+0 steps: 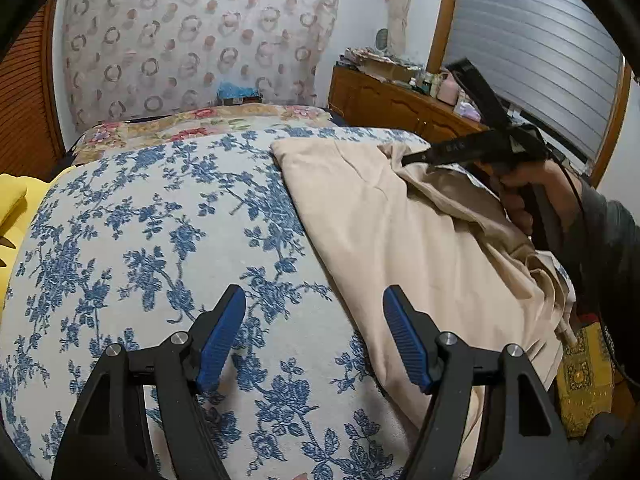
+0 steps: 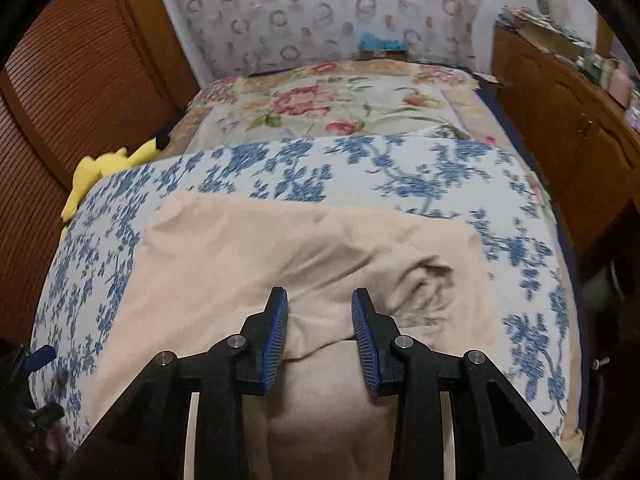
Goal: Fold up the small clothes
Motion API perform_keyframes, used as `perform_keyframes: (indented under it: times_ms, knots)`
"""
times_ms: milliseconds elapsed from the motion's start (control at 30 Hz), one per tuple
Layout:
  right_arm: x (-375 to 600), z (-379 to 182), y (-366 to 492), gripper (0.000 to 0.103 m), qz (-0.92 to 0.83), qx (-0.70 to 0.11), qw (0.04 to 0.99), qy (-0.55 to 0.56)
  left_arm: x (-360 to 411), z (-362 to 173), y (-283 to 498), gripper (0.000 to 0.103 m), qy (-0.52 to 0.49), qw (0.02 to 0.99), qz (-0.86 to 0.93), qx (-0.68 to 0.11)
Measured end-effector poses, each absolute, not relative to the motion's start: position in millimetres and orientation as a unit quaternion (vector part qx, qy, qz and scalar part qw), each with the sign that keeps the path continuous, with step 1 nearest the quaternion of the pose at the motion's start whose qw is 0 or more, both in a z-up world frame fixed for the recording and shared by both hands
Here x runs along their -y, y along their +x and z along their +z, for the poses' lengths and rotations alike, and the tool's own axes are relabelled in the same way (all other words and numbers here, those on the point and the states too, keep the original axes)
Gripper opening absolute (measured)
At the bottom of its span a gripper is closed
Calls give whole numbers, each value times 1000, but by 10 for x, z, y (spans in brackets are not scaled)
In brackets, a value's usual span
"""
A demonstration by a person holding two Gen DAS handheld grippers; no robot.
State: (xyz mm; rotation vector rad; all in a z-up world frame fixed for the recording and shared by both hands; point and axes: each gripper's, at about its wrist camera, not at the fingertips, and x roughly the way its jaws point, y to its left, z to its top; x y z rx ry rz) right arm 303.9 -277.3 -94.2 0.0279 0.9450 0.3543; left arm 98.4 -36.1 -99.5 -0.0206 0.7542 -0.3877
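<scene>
My right gripper (image 2: 319, 300) hangs over the beige garment (image 2: 248, 256) on the bed (image 2: 400, 168), fingers slightly parted astride a raised fold, not pinching it. My left gripper (image 1: 314, 300), wide open and empty, sits left of the cloth, which stretches away lengthwise.

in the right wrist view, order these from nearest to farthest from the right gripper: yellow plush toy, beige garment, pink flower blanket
From the right gripper:
1. beige garment, directly under and between its fingers
2. yellow plush toy, off to the left at the bed's edge
3. pink flower blanket, farther up the bed
</scene>
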Motion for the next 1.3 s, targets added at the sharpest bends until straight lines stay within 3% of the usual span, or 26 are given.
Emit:
perform_keyframes:
  times_ms: [133,467,733,900,1067,1133,1167,1300]
  knots:
    - [2729,-909,3039,1,181,-435,882,-9,397,-1026,974,72,-8,909,-192,-371]
    - [2992,-839,2980,0,167,-429,888,-4,472,-1103,970,72,-5,903,-193,-384]
    - [2877,-1071,3135,10,138,-472,871,-17,536,-1167,1001,72,10,897,-190,-400]
    - [2778,-1098,3152,28,147,-469,871,-20,557,-1197,1022,72,13,893,-188,-409]
    - [2712,-1047,3128,28,142,-466,872,-34,570,-1198,1028,73,10,893,-189,-409]
    - [2675,-1053,3112,8,152,-464,871,-49,570,-1200,1024,74,10,893,-190,-409]
    - [2670,-1048,3096,3,160,-463,870,-55,567,-1200,1026,74,9,893,-190,-409]
    - [2737,-938,3033,0,176,-443,877,-56,566,-1200,1026,74,8,893,-191,-409]
